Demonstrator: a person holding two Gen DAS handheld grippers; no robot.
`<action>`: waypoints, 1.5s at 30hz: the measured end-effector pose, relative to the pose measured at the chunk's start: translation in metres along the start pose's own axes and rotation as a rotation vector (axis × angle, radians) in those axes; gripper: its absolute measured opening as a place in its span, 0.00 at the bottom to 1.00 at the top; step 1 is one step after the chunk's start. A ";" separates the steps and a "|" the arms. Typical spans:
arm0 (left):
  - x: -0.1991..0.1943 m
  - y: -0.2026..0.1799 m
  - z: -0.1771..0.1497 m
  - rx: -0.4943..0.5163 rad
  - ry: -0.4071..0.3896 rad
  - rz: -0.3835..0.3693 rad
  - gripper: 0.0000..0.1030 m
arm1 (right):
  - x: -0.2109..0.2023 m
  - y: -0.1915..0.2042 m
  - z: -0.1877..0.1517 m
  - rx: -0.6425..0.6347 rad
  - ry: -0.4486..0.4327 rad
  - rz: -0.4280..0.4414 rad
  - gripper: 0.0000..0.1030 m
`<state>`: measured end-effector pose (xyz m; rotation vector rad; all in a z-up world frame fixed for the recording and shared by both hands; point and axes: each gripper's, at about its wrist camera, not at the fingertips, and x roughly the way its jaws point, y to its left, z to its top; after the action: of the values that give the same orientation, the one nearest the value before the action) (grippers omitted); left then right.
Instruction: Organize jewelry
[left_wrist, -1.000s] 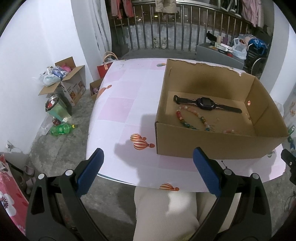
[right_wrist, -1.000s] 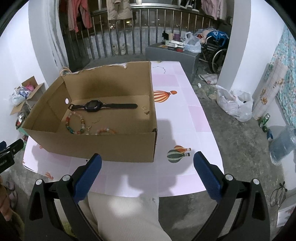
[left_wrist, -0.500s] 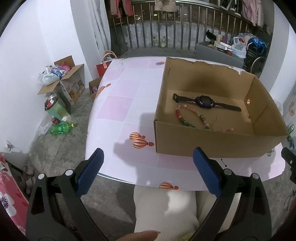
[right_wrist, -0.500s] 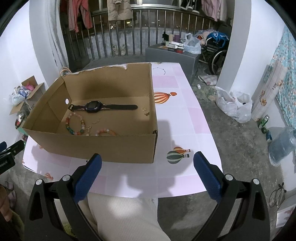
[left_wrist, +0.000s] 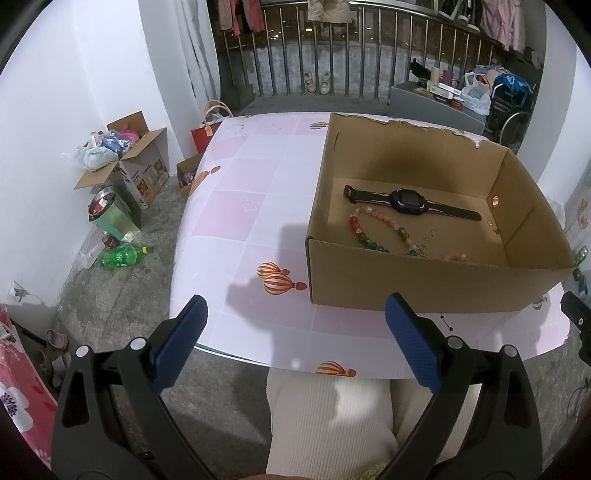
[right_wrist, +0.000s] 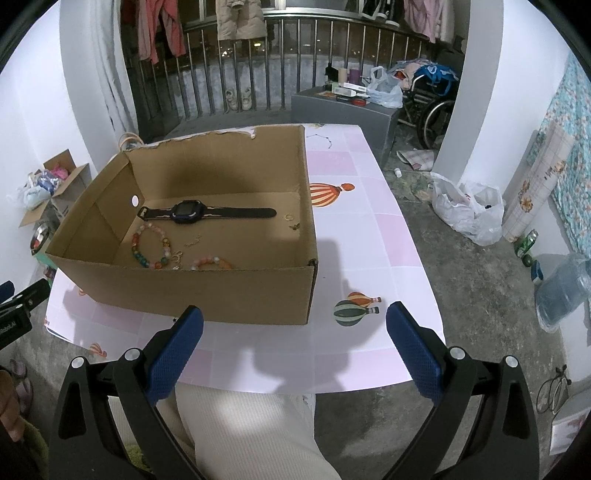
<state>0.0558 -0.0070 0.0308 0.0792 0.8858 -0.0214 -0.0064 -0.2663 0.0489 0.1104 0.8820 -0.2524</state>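
The open-topped brown cardboard box (left_wrist: 417, 284) blocks the pink balloon-print worktop (left_wrist: 243, 206) centre; bare worktop lies on either side, entry from above.

Matt cardboard, glossy beads

Brown corrugated cardboard box (left_wrist: 417, 284), frame centre, torn paper rim; glassy bead bracelet (left_wrist: 373, 230) shines inside; table (left_wrist: 240, 206) wears smooth printed plastic; rough concrete floor (left_wrist: 122, 295) left.
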 end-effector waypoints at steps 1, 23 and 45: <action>0.000 0.000 0.000 0.000 0.000 0.000 0.90 | 0.000 -0.001 0.001 0.000 0.000 0.000 0.94; 0.000 0.000 0.000 0.001 0.001 0.000 0.90 | -0.002 0.002 0.001 -0.005 -0.002 -0.001 0.94; 0.000 0.001 0.000 0.001 0.001 -0.001 0.90 | -0.002 0.002 0.001 -0.006 -0.003 -0.002 0.94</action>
<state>0.0561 -0.0062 0.0310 0.0801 0.8869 -0.0227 -0.0063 -0.2637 0.0505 0.1034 0.8802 -0.2514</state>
